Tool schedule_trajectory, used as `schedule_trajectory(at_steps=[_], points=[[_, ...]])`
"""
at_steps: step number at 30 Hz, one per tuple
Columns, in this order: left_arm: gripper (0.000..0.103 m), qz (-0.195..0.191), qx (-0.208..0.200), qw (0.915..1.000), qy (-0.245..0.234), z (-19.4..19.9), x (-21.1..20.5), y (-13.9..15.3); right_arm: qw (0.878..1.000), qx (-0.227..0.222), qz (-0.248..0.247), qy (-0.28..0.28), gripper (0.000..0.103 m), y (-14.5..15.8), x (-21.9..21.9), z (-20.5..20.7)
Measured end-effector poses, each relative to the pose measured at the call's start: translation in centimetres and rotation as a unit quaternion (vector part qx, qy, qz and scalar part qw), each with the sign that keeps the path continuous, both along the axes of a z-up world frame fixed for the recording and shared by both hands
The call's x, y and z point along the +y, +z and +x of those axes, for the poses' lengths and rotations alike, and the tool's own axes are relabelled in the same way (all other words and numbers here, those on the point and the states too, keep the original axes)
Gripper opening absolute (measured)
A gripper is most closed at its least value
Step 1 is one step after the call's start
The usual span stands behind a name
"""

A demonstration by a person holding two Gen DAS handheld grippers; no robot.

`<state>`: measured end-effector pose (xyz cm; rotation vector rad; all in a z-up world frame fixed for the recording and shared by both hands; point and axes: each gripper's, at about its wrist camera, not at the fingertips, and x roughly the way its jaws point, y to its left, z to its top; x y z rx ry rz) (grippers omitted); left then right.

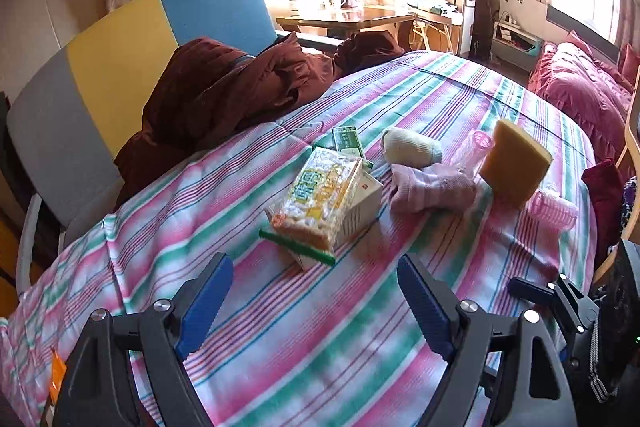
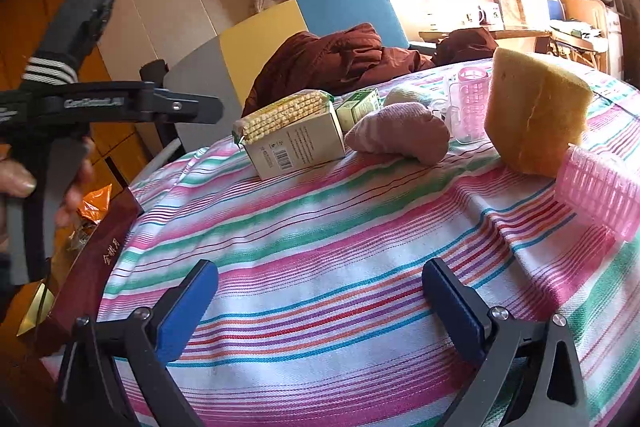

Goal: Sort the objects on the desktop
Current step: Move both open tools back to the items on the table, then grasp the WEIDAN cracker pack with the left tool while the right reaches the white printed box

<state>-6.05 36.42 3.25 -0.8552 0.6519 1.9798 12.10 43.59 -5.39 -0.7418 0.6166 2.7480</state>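
Right, we see both grippers released and empty: left gripper (image 1: 316,301) with blue pads wide apart over the near part of the striped cloth (image 1: 340,347), right gripper (image 2: 320,311) the same, hovering just above the cloth. In the right wrist view a hand (image 2: 24,183) grips the left unit's black handle at the far left.

The objects cluster in the middle of the cloth. A cracker pack (image 1: 320,197) lies on top of a white box (image 1: 362,213); a green strip (image 1: 298,247) sits at their near edge. A small green box (image 1: 347,141) is just beyond them. Right of that, a cream sock roll (image 1: 410,147), with a pink sock (image 1: 430,189) nearer and touching. The yellow sponge (image 1: 514,163) stands tilted right of the socks. One pink hair roller (image 1: 554,209) lies near right of the sponge, another (image 1: 478,143) just behind it. A dark red jacket (image 1: 224,95) is heaped on the chair (image 1: 116,59) at far left
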Motion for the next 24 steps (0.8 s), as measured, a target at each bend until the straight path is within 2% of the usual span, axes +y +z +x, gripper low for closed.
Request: schedule_trajectory(at_steps=[5,11,17,21,23,24], points=[[0.086,-0.019,-0.014,0.9996,-0.018,-2.1,2.5,-1.1,1.000,0.004,-0.004,0.009,0.103,0.0,0.0,-0.2],[0.086,-0.047,-0.013,0.9979,-0.042,-3.7,4.7,-2.8,1.000,0.002,-0.004,0.014,0.103,-0.1,0.0,-0.2],[0.086,-0.044,-0.045,0.9970,-0.046,-4.7,5.5,-3.9,1.000,0.000,-0.005,0.016,0.103,0.0,0.1,-0.3],[0.075,-0.034,-0.060,0.9969,-0.038,-4.9,5.6,-4.3,1.000,-0.001,-0.004,0.017,0.103,0.0,0.1,-0.4],[0.067,-0.029,-0.065,0.9968,-0.035,-4.7,5.2,-4.1,1.000,-0.003,-0.003,0.016,0.103,0.0,0.0,-0.4],[0.060,-0.030,-0.066,0.9969,-0.032,-4.5,5.1,-4.0,1.000,-0.004,-0.002,0.016,0.103,0.0,0.0,-0.4]])
